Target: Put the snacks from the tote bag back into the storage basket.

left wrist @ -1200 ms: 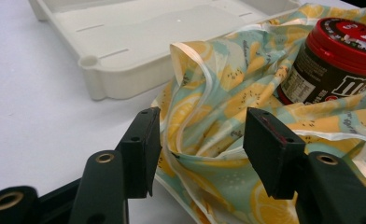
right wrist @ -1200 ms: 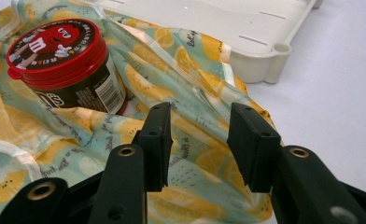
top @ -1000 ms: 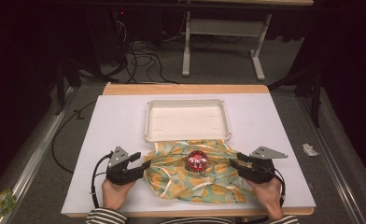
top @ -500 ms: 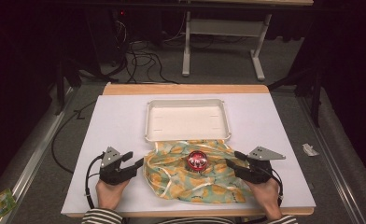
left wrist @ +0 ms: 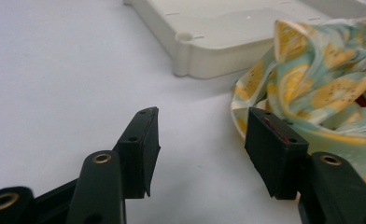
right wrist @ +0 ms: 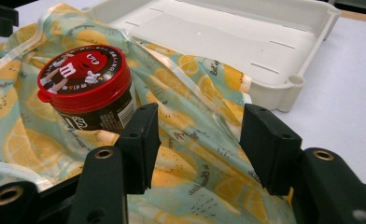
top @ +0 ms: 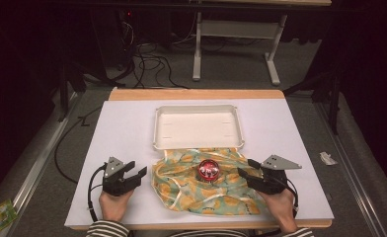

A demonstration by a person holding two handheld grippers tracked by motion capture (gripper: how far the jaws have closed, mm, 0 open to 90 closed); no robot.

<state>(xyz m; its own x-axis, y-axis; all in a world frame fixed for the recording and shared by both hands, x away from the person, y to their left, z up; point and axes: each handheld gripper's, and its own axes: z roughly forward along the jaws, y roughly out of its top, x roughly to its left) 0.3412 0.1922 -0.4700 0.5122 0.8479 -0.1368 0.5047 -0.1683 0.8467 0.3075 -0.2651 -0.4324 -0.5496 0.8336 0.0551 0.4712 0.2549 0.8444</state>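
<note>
Currently, status: I hold both units at the near edge of the counter (top: 132, 128), one on each side of the work.
Cloth: the lemon-print cloth (top: 201, 190) lies crumpled on the counter just in front of the white tray (top: 198, 144); its far edge touches or overlaps the tray's near rim.
Jar: the red-lidded jar (top: 208, 169) stands upright on the cloth, near its middle, with folds rising around its base.
Left hand-held gripper (top: 132, 174): released, jaws wide apart, nothing between them; it sits just beside the cloth's left edge. In the left gripper view one pad is close against a fold, not pressing it.
Right hand-held gripper (top: 247, 172): released; its jaws have just been opening. In the right gripper view cloth lies under and between the jaws, but the pads do not press on it.
Risk 1: I judge that pulling either cloth edge sideways would drag the fabric under the jar and tip it.
Risk 2: uneven lift, one side higher than the other, would roll the jar off toward the low side.
Risk 3: a shallow pinch on slack fabric may slip out of the pads.
Risk 4: the edge on the tray rim may snag.
</note>
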